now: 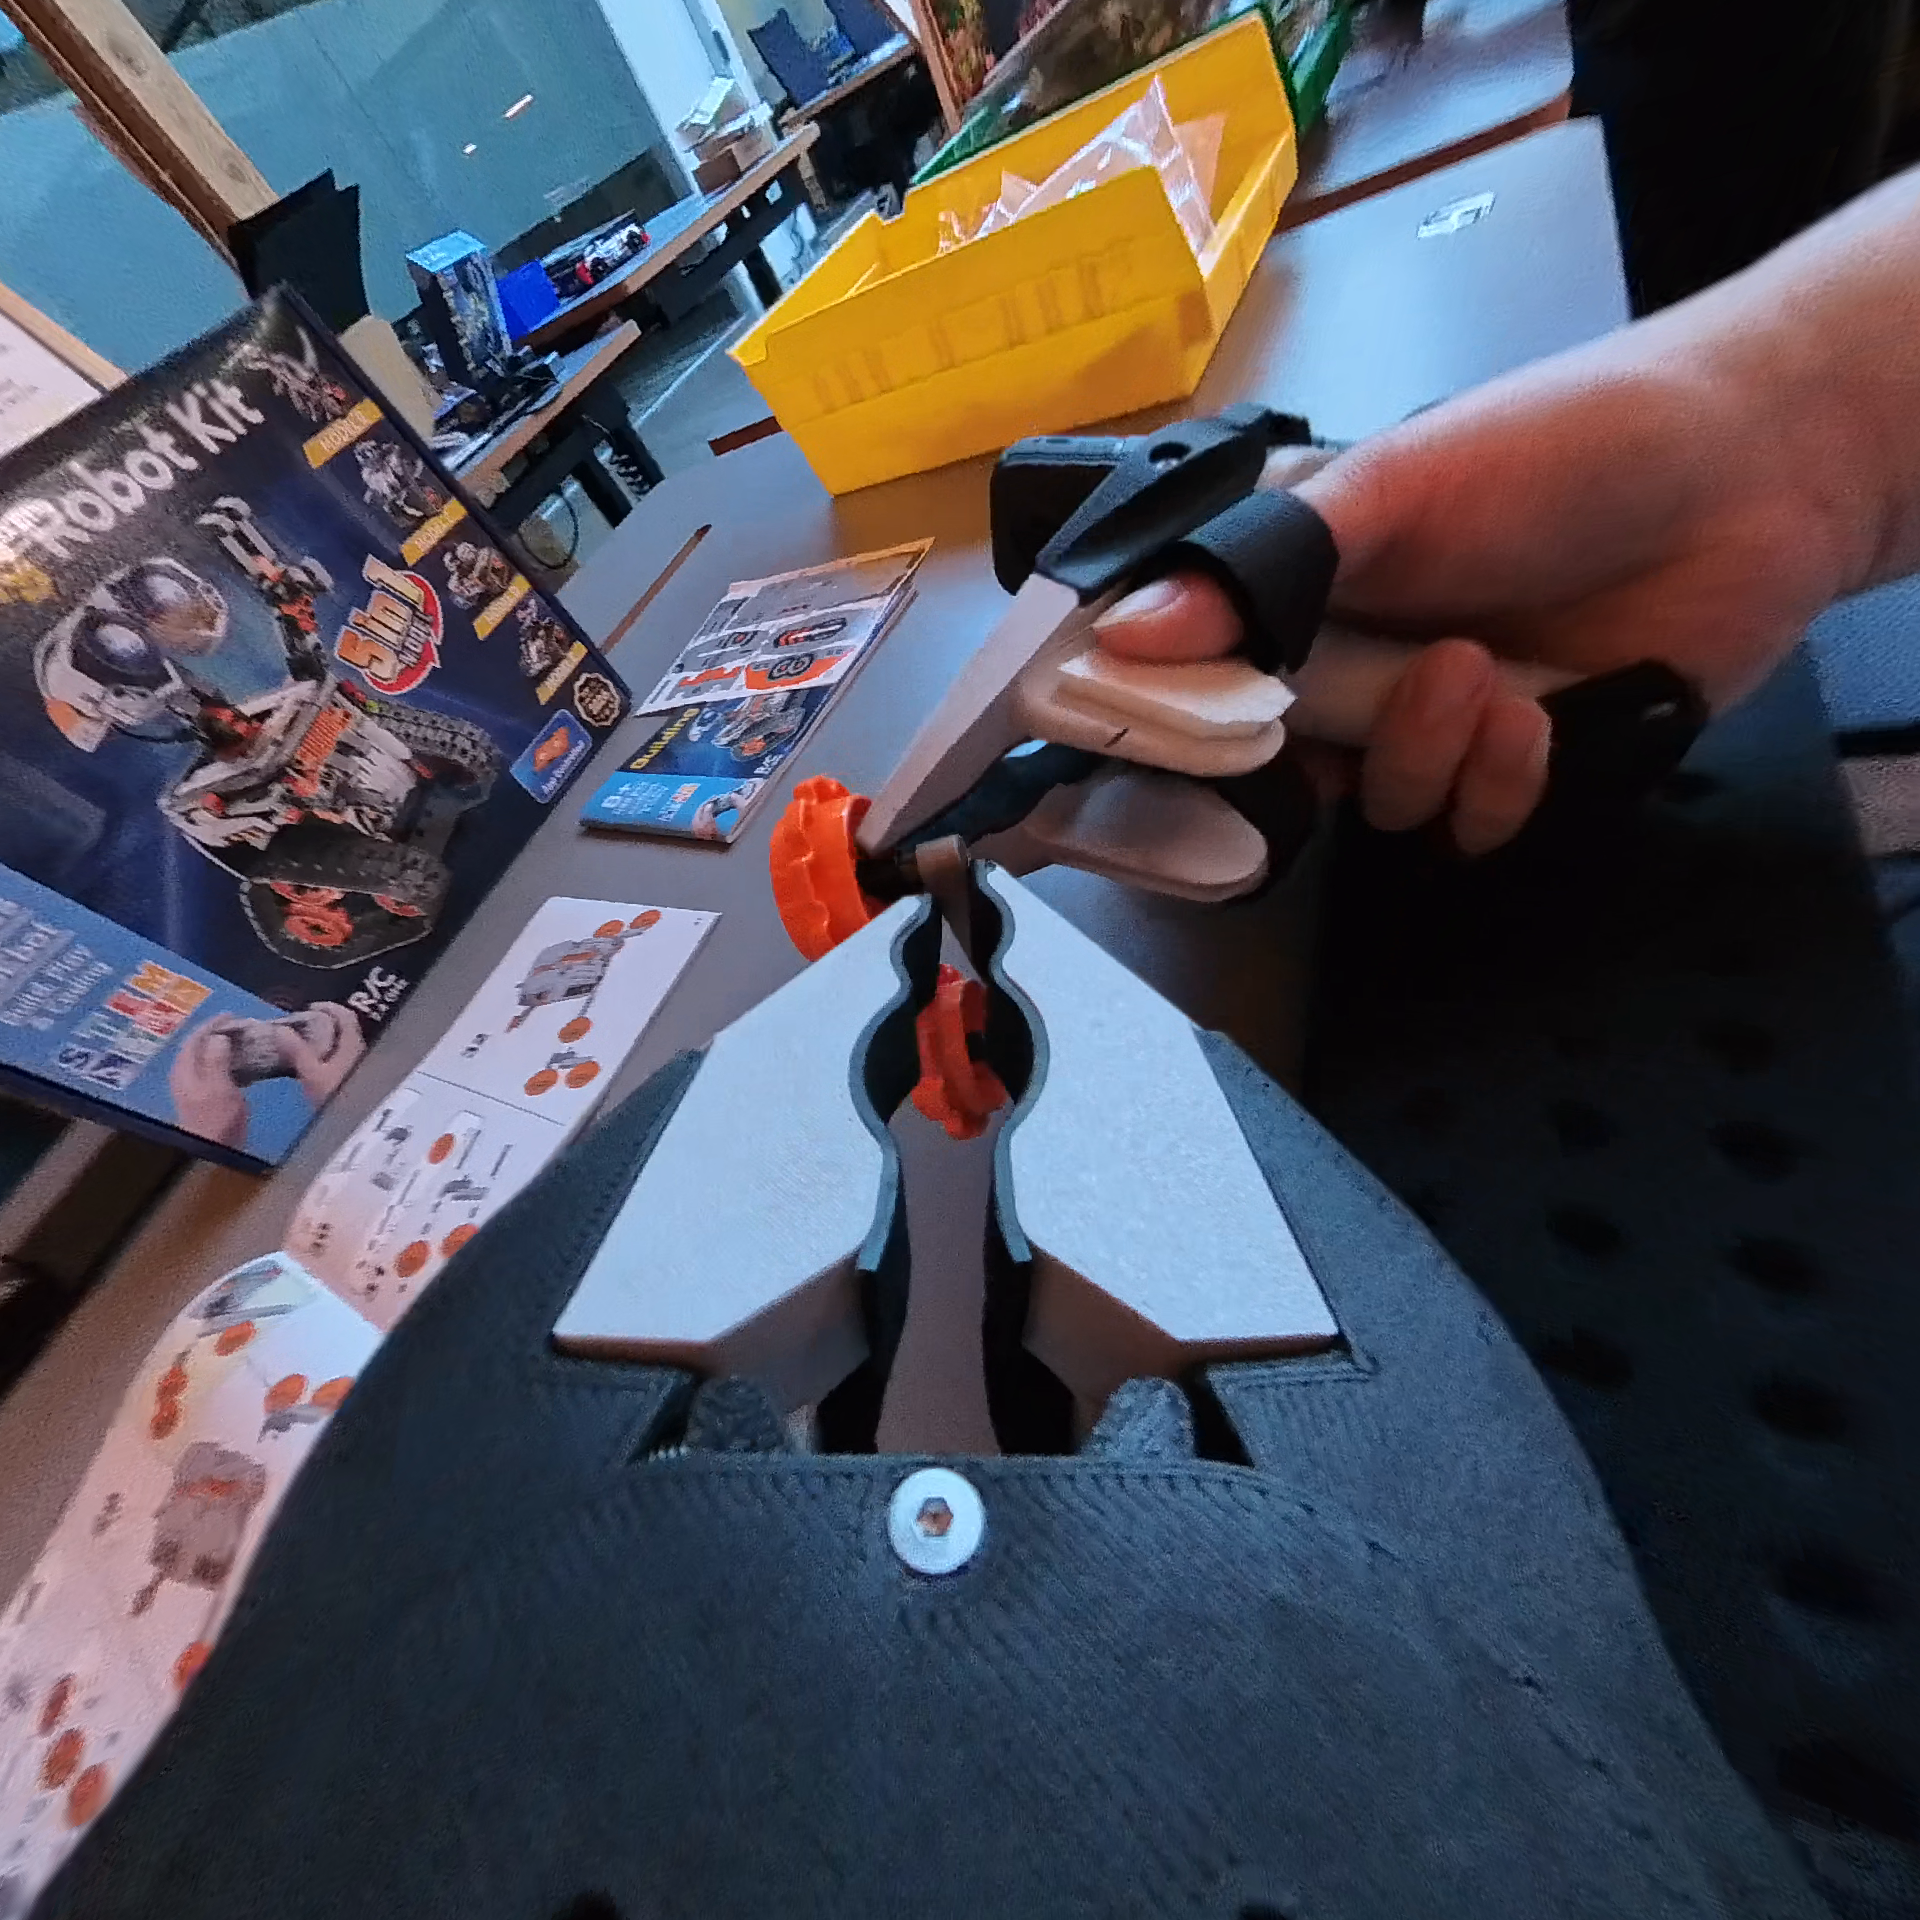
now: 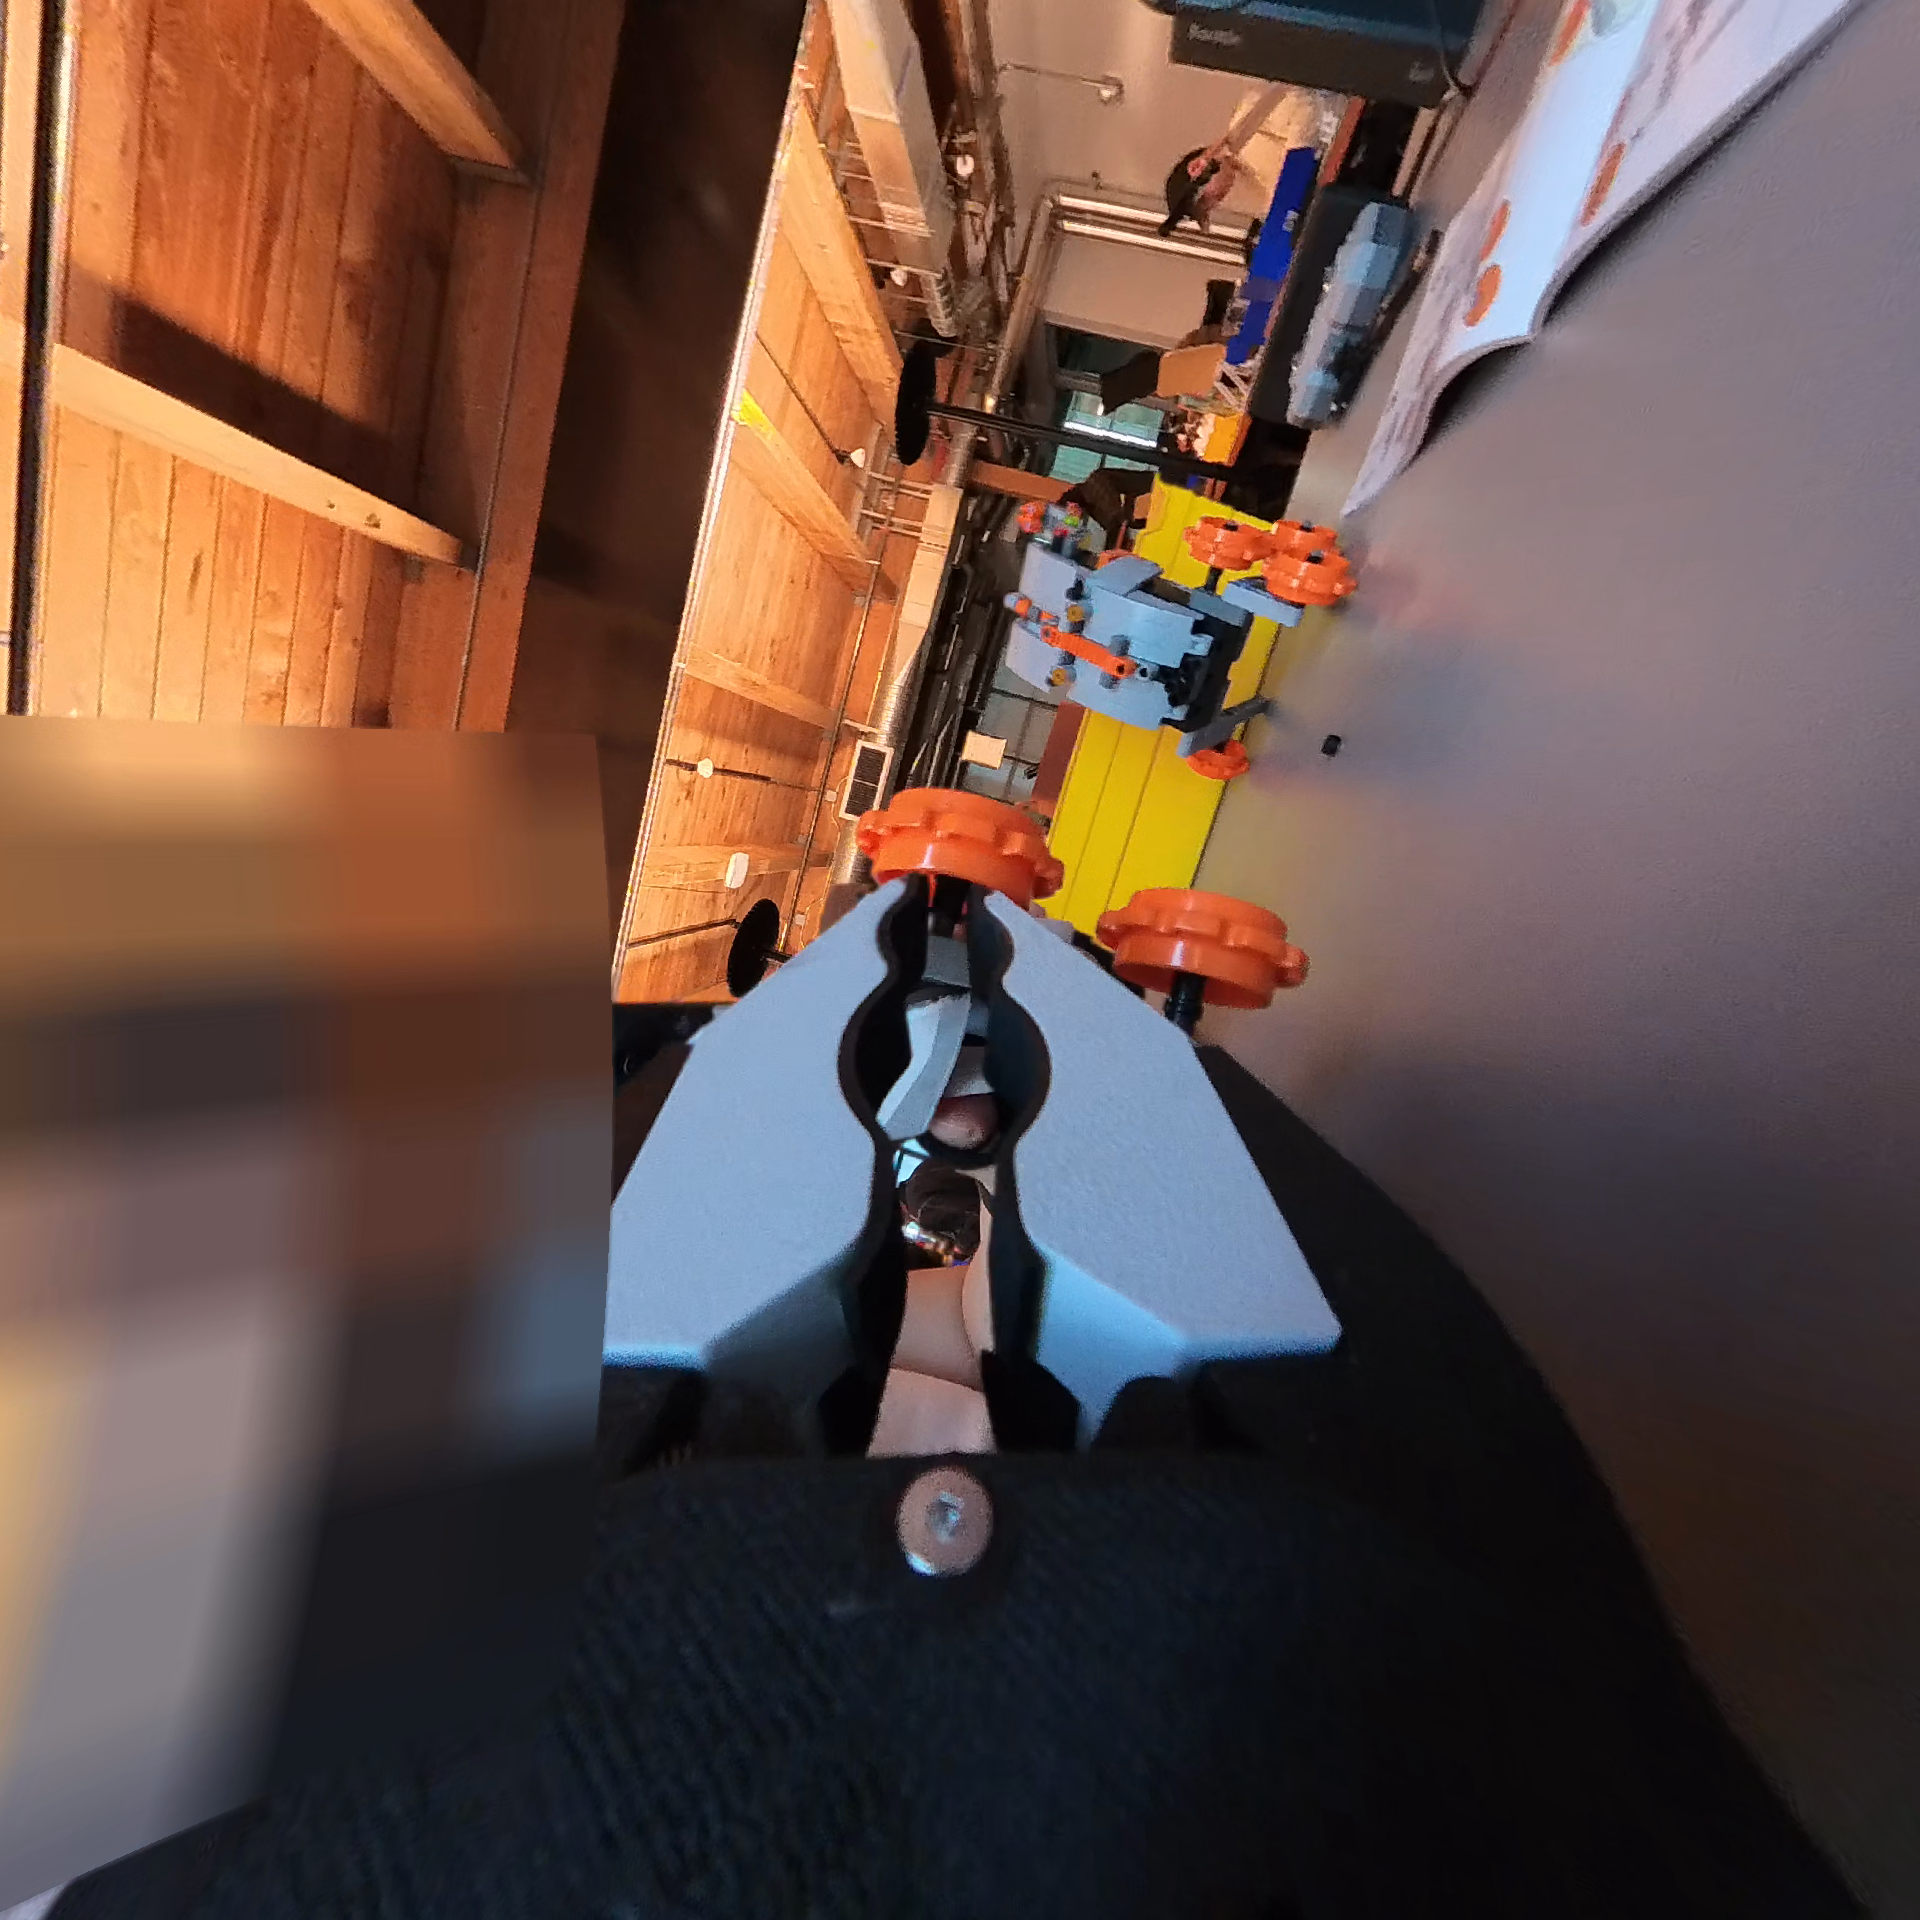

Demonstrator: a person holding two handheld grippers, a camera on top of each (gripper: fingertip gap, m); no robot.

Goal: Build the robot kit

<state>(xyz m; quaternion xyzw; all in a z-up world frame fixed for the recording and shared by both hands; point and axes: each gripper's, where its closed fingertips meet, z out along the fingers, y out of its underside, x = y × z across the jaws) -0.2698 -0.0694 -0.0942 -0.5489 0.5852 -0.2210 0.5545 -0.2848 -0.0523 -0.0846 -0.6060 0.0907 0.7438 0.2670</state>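
Both grippers I run are clamped on one small grey piece carrying two orange gears: my left gripper (image 1: 951, 914) pinches it beside the lower gear (image 1: 951, 1049), my right gripper (image 2: 945, 914) just behind the upper gear (image 2: 956, 842). Beyond that piece I count one toy box (image 1: 260, 707), one yellow bin (image 1: 1039, 312), three paper sheets and one part-built grey model (image 2: 1132, 634), all on a dark tabletop (image 1: 1403, 312) under a timber ceiling (image 2: 312, 312).

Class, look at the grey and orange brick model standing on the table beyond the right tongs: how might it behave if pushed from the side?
The brick model probably rolls rather than slides, since it rests on round orange wheels. It looks like light plastic. Snapped-on pieces could pop off, so likely fragile.
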